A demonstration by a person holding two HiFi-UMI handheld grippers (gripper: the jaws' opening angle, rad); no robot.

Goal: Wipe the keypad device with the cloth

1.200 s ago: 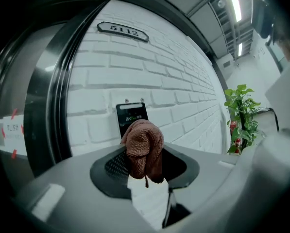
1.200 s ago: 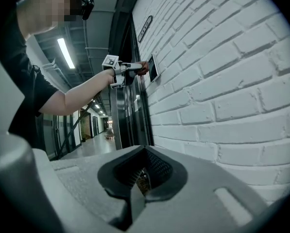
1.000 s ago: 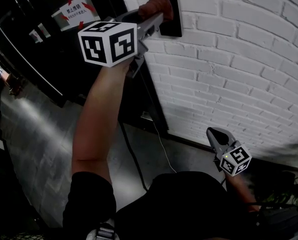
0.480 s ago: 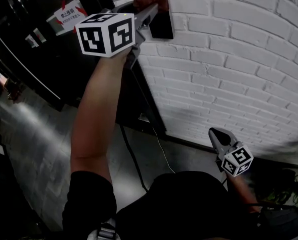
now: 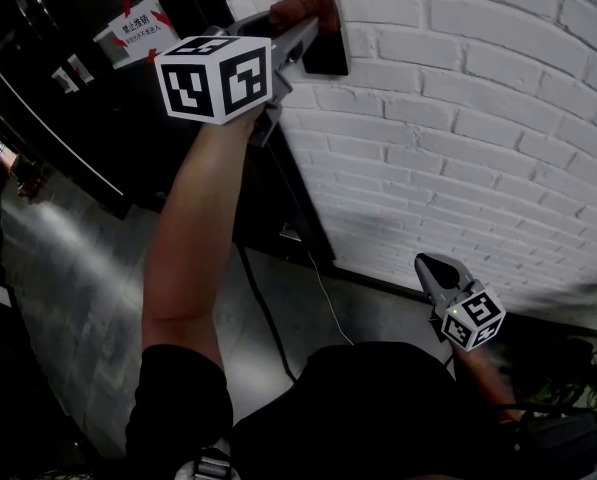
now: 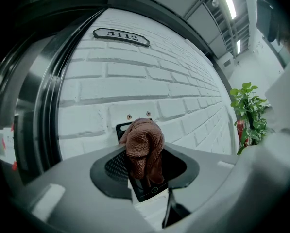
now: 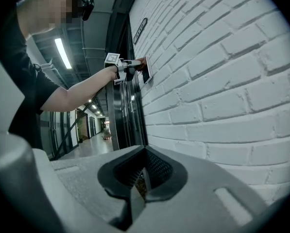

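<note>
A black keypad device (image 5: 327,46) is fixed to the white brick wall (image 5: 478,118). My left gripper (image 5: 303,23) is raised to it and shut on a bunched brown cloth (image 5: 300,6), which presses against the device's upper part. In the left gripper view the cloth (image 6: 144,147) hangs between the jaws and hides most of the keypad device (image 6: 149,191); only its lower end and top corner show. My right gripper (image 5: 430,268) hangs low beside the wall, away from the device. Its jaws (image 7: 144,174) are shut with nothing between them. In the right gripper view the keypad device (image 7: 147,71) is small and far off.
A number plate (image 6: 121,36) sits on the wall above the device. A dark door frame (image 5: 178,118) borders the wall on the left, with a cable (image 5: 268,313) trailing to the grey floor (image 5: 68,298). A potted plant (image 6: 249,108) stands farther along the wall.
The left gripper with the cloth has slid up over the top of the keypad and come a little way back down. The right gripper has barely moved.
</note>
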